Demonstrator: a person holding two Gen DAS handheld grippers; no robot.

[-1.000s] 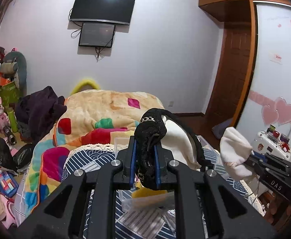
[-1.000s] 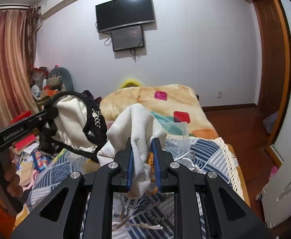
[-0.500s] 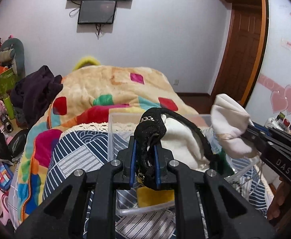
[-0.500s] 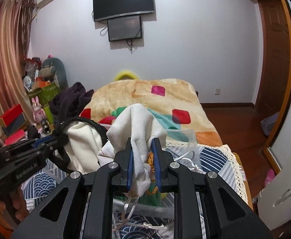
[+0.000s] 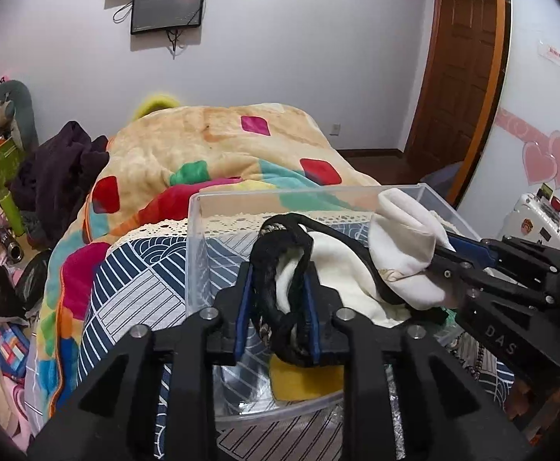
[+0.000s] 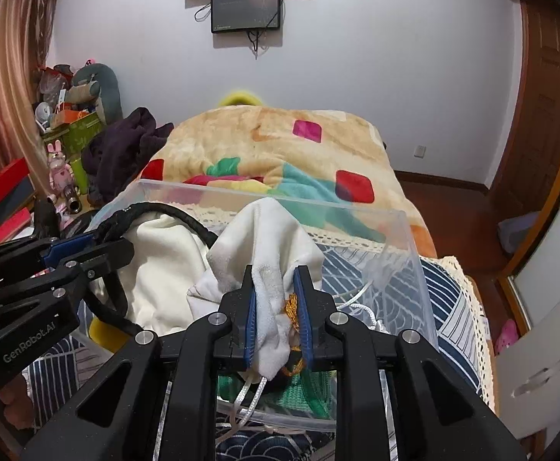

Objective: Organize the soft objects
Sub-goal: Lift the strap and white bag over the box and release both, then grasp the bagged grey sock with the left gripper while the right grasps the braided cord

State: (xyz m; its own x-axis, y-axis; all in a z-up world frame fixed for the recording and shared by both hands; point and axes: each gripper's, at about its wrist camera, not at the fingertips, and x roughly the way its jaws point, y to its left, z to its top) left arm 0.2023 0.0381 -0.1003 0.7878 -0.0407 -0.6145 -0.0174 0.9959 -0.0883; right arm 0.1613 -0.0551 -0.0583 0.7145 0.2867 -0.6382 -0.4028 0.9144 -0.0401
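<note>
Through the left wrist camera, your left tongs are clamped on the black strap of a cream cloth bag, held over the clear plastic bin on the bed, while your right tongs come in from the right, pinching a white cloth pouch. Through the right wrist camera, your right tongs grip the white cloth pouch above the bin, with the cream bag just left of it and the left tongs holding its strap.
</note>
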